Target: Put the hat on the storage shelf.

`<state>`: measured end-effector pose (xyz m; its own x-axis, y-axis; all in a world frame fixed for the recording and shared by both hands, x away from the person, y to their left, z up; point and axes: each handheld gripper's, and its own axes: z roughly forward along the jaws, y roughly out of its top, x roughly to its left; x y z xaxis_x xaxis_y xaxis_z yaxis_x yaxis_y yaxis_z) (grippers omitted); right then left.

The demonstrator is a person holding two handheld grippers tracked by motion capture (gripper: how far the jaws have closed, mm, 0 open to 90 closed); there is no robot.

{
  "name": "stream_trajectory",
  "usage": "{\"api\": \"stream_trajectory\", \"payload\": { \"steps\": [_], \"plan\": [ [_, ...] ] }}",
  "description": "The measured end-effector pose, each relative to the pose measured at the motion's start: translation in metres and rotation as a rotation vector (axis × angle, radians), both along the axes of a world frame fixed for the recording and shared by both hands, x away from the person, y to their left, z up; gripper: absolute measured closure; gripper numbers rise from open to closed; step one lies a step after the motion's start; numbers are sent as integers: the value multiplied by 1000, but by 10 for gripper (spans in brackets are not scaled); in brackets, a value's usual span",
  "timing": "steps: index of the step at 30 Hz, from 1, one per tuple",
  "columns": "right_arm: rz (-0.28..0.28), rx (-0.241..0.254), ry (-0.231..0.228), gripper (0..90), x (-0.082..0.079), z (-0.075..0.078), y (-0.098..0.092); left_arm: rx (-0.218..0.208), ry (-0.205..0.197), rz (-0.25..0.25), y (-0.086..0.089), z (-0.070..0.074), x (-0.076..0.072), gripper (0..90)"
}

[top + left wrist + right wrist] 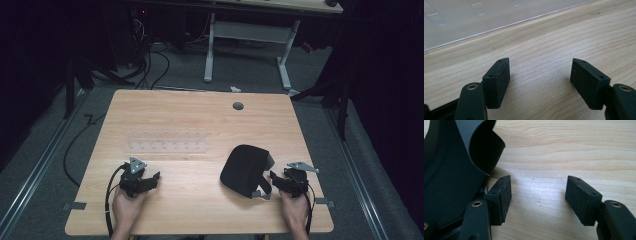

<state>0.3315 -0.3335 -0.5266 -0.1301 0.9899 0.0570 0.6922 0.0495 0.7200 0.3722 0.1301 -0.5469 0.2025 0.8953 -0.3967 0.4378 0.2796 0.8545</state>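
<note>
Approach phase, by my reading: nothing is gripped yet, and both hands rest at the near edge of the table [200,107]. Right gripper [278,180] sits just beside the black padded brace [245,170], a curved dark piece with grey straps [263,192] trailing toward the tongs. In the right gripper view the jaws stand wide apart over bare wood, and the brace [451,170] lies at the left of the frame, touching or all but touching the left pad [505,200]; a curled flap overhangs that pad. Left gripper [152,178] is likewise open, jaws spread with only wood grain between the pads [501,80], well apart from the brace. A clear plastic sheet [165,141] lies flat just beyond it, its edge visible in the left gripper view [499,15]. Next move, as I judge it: swing the right tongs toward the brace edge or strap so the material sits between the pads, then close.
</note>
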Motion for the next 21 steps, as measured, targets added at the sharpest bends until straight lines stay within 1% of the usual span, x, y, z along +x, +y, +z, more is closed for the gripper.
{"api": "stream_trajectory", "payload": {
  "steps": [1,5,7,8,9,10,12,14,15,18,19,21],
  "plan": [
    [-1,3,-3,399,-2,1,-1,0,0,0,0,0,0,323],
    [5,44,-28,406,-10,5,-7,0,0,0,0,0,0,323],
    [9,49,-37,406,-12,7,-7,-1,0,0,0,0,0,322],
    [19,63,-48,400,-15,11,-8,-1,0,-1,0,0,0,321],
    [19,63,-48,400,-15,11,-8,-1,0,-1,0,0,0,321],
    [35,75,-61,392,-17,15,-7,-1,1,-1,0,0,0,321],
    [46,75,-69,385,-18,17,-7,-1,0,-1,0,0,0,321],
    [69,98,-79,349,-18,22,-3,-1,0,-1,0,0,0,320],
    [69,98,-79,349,-18,22,-3,-1,0,-1,0,0,0,320],
    [86,120,-89,317,-15,27,0,-1,0,-1,0,0,0,320],
    [98,128,-91,307,-12,29,2,-1,1,-1,0,0,0,319],
    [100,132,-89,302,-10,30,3,-1,0,-1,0,0,0,319]
  ]
}}
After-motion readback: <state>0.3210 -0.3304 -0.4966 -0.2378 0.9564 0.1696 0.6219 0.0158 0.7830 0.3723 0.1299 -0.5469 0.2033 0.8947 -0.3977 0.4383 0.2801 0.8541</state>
